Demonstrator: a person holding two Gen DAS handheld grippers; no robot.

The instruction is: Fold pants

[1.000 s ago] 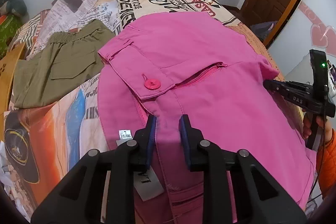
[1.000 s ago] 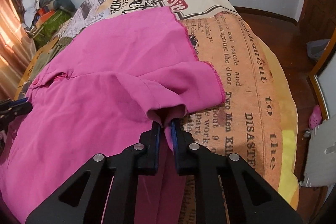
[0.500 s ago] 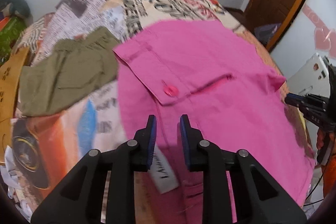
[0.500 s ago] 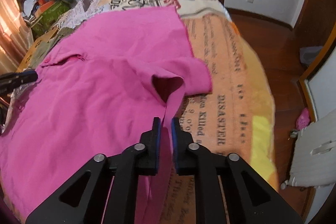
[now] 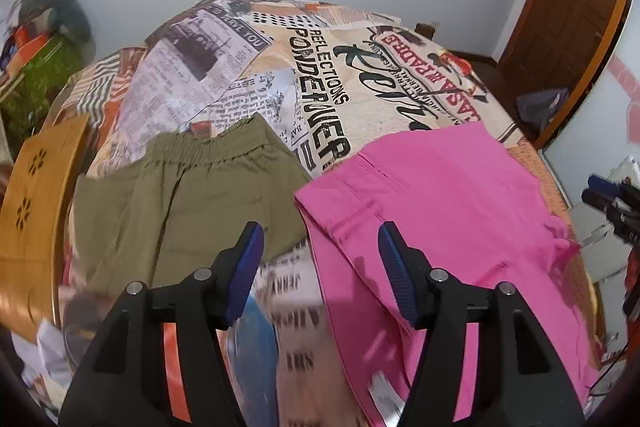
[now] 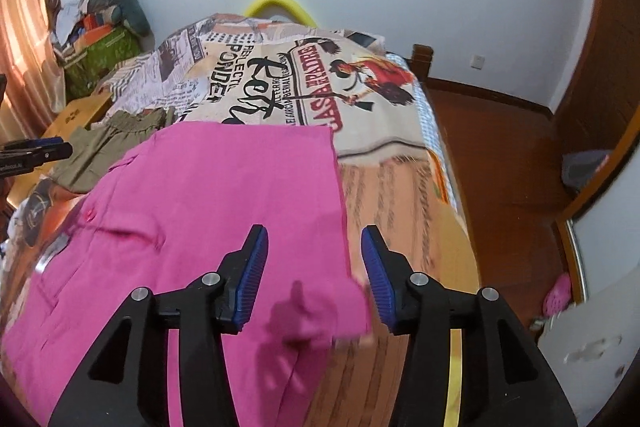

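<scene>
The pink pants [image 5: 440, 211] lie folded on the printed bedspread [image 5: 320, 67], and also show in the right wrist view [image 6: 224, 203]. My left gripper [image 5: 320, 267] is open and empty, above the pants' left edge and the bare spread. My right gripper [image 6: 314, 267] is open and empty, above the pants' right hem corner. The right gripper shows at the right edge of the left wrist view [image 5: 612, 203]. The left gripper shows at the left edge of the right wrist view [image 6: 36, 153].
Olive green shorts [image 5: 192, 199] lie to the left of the pink pants. A wooden board [image 5: 36, 203] is at the bed's left edge. A green box with clutter [image 6: 100, 59] stands at the far left. The wooden floor [image 6: 500, 163] lies to the right.
Both grippers have opened and let go of the pink pants. Both have lifted and pulled back. The pants now lie flat, folded over.
</scene>
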